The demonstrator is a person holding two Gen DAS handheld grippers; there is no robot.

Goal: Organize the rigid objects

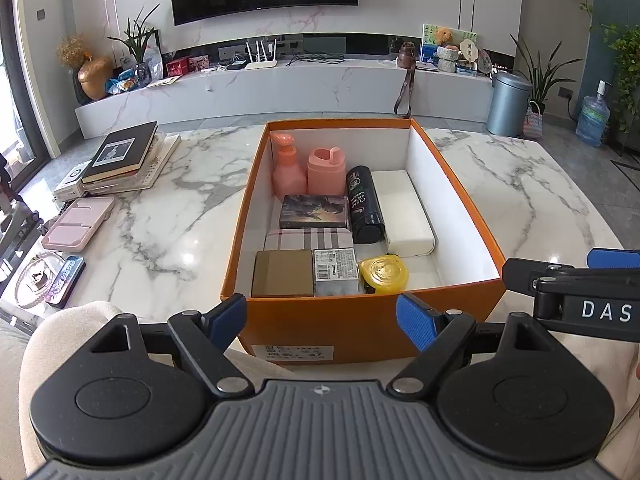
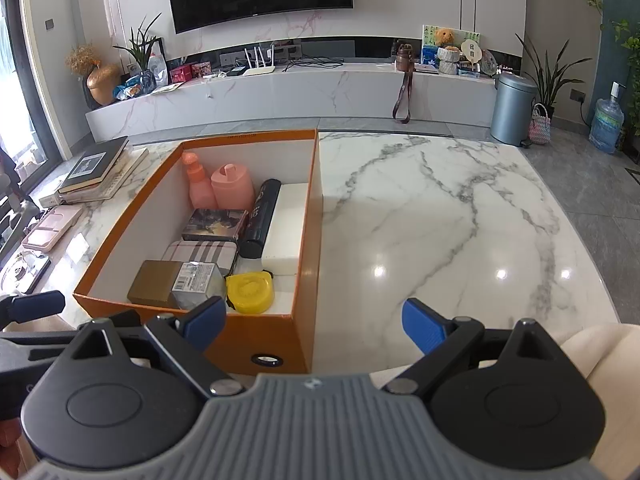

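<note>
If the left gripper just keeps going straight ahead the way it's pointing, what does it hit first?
Most likely the near wall of the orange box, which sits directly ahead of the open left gripper. Depth is hard to judge; held higher, it could pass over the wall toward the yellow tape measure.

An open orange box (image 1: pixel 360 324) sits on the marble counter (image 1: pixel 160 216). Inside: two upright pink bottles (image 1: pixel 287 168) at the back, a black tube (image 1: pixel 365 204) lying beside a white block (image 1: pixel 404 212), small boxes (image 1: pixel 312 212), and a yellow tape measure (image 1: pixel 383 274) in front.

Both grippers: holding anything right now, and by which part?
Nothing is held. The left gripper and right gripper are both open and empty, in front of the orange cardboard box on the white marble table.
</note>
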